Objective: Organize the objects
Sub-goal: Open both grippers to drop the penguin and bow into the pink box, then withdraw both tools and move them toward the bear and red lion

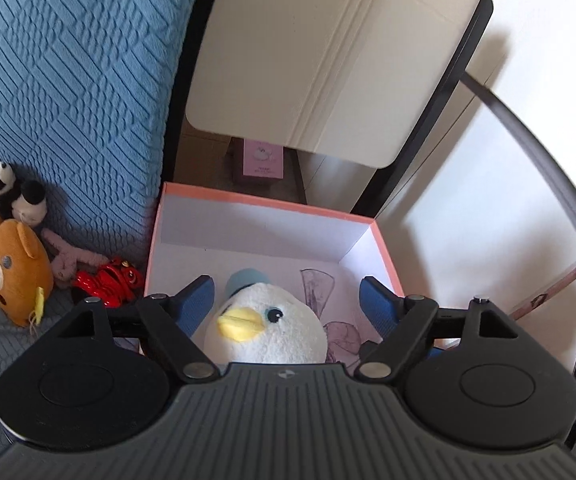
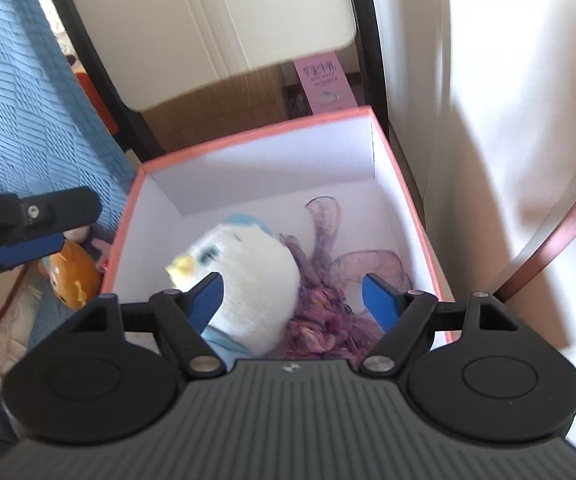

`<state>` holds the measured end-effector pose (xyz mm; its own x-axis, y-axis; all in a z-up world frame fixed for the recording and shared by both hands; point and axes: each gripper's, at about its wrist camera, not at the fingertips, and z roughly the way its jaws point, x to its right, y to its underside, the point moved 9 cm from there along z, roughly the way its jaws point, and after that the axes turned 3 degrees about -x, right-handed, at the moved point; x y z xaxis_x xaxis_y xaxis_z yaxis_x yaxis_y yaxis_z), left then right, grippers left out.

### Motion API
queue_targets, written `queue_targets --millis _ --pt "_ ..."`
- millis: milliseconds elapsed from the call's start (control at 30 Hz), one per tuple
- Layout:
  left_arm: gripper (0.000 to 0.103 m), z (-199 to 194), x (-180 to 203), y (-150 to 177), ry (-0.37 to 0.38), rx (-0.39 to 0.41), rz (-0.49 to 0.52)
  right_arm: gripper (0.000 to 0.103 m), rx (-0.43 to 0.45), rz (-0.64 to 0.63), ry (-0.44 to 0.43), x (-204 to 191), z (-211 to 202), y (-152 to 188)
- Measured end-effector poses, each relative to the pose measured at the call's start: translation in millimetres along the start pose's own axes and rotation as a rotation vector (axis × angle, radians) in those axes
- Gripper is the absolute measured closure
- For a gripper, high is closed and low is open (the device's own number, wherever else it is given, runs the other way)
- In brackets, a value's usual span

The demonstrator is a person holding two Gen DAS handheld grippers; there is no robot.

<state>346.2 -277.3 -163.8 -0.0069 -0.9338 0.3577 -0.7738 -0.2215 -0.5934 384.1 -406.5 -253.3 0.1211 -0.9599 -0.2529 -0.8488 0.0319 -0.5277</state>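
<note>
The blue quilted fabric cover [image 1: 68, 80] fills the left of the left wrist view and runs up to a white panel in a black frame [image 1: 328, 60] behind the box.

The open square cardboard box with a salmon-pink rim and white inner walls [image 1: 264, 200] stands just beside the cover's edge. Both tools hang over its opening, pointing downward into it.

Inside the box sits the white plush bird with a yellow beak and pale blue cap [image 1: 266, 332]. It rests against a heap of purple gauzy ribbon fabric [image 2: 328, 320] on the box floor, to the bird's right in the right wrist view.

On the cover, outside the box to its left, lies a group of toys: an orange-brown plush bear [image 1: 12, 276], a black-and-white plush panda [image 1: 8, 188], a small mauve plush figure [image 1: 70, 258] and a glossy red toy [image 1: 108, 280], the last lying nearest the box wall.

The left tool [image 1: 286, 300] stands open, the bird between its blue pads but not pressed by them. The right tool [image 2: 292, 296] stands open; whether its left pad touches the bird cannot be told, and nothing is gripped.
</note>
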Motion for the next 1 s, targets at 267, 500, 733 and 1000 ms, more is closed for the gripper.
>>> queue_targets --millis 267,500,733,1000 --pt "0.02 -64 -19 -10 0.022 0.052 -0.003 0.025 0.094 -0.006 -0.013 -29 -60 -12" --pt "0.02 -123 -32 2 0.055 0.096 0.013 0.025 0.151 -0.005 -0.024 -64 -110 2" --pt "0.02 -172 -55 16 0.071 0.125 0.031 0.024 0.186 -0.026 -0.025 -105 -147 24" --pt "0.02 -210 -88 33 0.073 0.143 0.028 0.024 0.188 -0.051 -0.048 -152 -168 58"
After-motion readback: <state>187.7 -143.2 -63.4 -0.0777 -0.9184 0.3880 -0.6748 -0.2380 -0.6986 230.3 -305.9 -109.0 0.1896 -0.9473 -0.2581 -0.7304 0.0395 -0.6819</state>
